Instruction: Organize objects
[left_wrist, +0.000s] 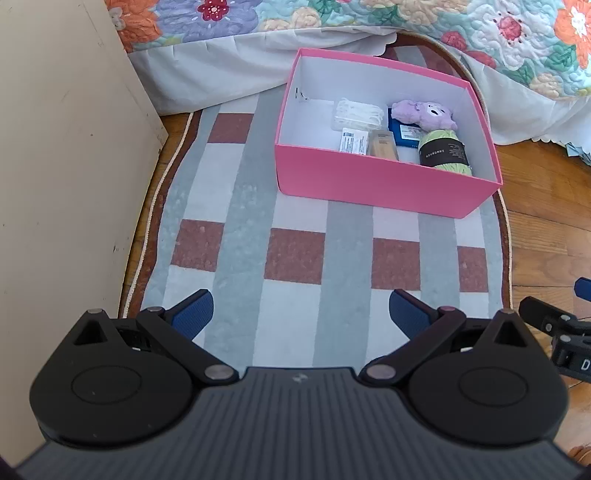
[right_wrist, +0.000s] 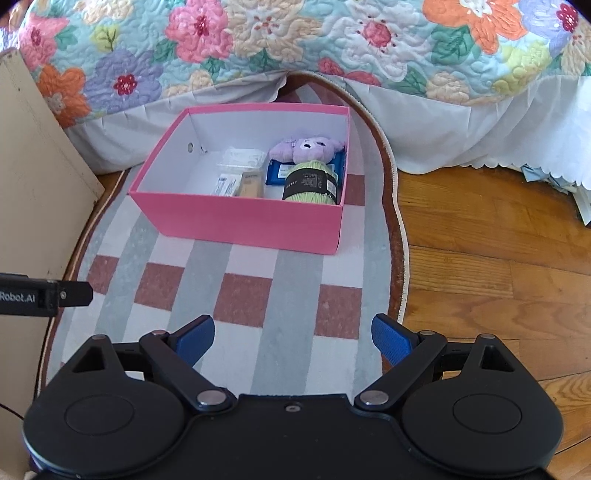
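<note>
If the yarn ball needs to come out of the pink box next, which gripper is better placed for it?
Probably the right gripper. The yarn ball sits almost straight ahead of it in the pink box; from the left gripper the yarn ball lies well off to the right. Both are open, empty and back over the rug.

We recorded an open pink box (right_wrist: 243, 221) on the rug, holding a purple plush toy (right_wrist: 306, 147), a green yarn skein (right_wrist: 312, 182) with black band, a blue packet (right_wrist: 279, 171), a clear plastic case (left_wrist: 356, 115) and two small cartons (left_wrist: 369, 143).
</note>
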